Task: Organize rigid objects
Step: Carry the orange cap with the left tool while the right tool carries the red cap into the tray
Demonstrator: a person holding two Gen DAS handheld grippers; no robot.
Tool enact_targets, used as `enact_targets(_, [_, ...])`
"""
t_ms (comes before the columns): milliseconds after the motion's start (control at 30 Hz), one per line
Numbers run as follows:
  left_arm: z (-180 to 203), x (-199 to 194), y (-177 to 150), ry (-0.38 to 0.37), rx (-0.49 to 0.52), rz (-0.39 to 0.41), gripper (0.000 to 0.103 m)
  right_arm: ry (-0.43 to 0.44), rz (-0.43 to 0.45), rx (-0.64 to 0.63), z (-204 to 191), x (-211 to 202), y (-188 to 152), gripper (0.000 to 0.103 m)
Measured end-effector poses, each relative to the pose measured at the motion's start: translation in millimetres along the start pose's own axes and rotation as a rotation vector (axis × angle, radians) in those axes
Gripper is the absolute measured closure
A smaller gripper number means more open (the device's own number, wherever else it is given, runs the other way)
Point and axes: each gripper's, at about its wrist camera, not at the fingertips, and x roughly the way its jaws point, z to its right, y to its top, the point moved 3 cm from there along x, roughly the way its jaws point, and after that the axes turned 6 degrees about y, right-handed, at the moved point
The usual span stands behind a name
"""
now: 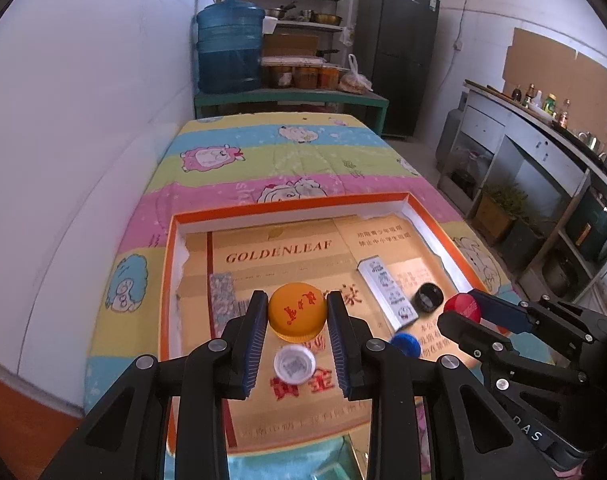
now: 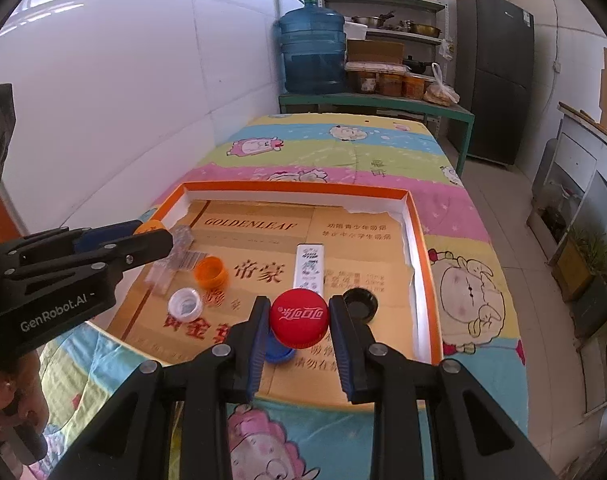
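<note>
Orange plastic cap (image 1: 297, 312) is clamped in the left gripper (image 1: 297, 316); red plastic cap (image 2: 299, 317) in the right gripper (image 2: 299, 320), both above the orange-rimmed tray (image 2: 303, 187). Lower each level before releasing.

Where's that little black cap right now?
The black cap lies open side up in the orange-rimmed box, near its right wall. In the right wrist view it sits just right of the white lighter, beyond the right claw gripping the red cap.
</note>
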Motion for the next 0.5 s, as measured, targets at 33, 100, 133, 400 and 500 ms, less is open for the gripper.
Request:
enact_targets(33, [1,2,3,-0.001,0.001,0.001,0.072,-0.001,0.000,0.001,1,1,1,0.073])
enact_targets(100, [1,6,8,-0.002,0.001,0.001,0.072,-0.006,-0.001,0.001,5,5,5,0.073])
enact_targets(133, [1,8,10,-0.003,0.000,0.000,0.072,-0.009,-0.001,0.002,8,6,7,0.073])
enact_targets(400, [2,35,23,-0.018,-0.011,-0.038,0.072,-0.019,-0.005,0.021,32,17,25,0.073])
enact_targets(500, [1,46,27,-0.027,-0.026,-0.059,0.072,-0.019,-0.013,0.019,38,23,30,0.073])
